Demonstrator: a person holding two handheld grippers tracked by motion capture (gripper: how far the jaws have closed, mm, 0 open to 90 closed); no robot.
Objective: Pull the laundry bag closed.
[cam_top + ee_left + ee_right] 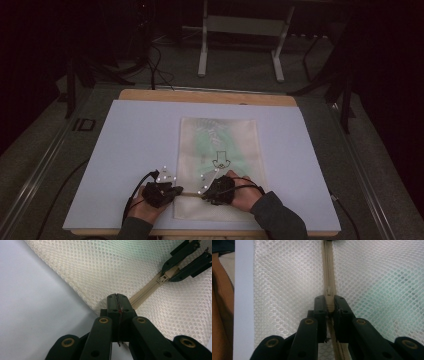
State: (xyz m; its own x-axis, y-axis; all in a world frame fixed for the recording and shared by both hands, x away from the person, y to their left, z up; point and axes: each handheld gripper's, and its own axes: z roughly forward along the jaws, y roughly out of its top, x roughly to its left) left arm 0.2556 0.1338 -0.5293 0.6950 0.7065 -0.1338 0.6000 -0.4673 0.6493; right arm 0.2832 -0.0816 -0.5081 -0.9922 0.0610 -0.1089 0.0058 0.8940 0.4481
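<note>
Both forearms come in from the near edge of the table, and each hand holds a black gripper over the near end of a pale mesh bag [218, 150] that lies flat on a white board [130, 145].

On the left side, the left gripper [176, 190] sits at the bag's left edge. Seen along its own jaws, they are clenched tight, the two pads pressed together with no gap, right at the end of the beige zipper [146, 290] where the mesh meets the board. The pads seem to pinch the very end of the zipper tape or the bag's hem; which of the two I cannot tell. Ahead of these jaws and off to their right, the zipper runs on to the other gripper.

Further right, the right gripper [204, 191] lies just beside the left one, along the same zipper line. Its jaws are closed on the zipper pull [330, 303], the beige tab squeezed between the two pads. From these jaws the zipper [328, 270] runs straight ahead across the mesh, and open teeth show beneath them, toward the hand. A faint green shape shows through the mesh to the right of the jaws.
</note>
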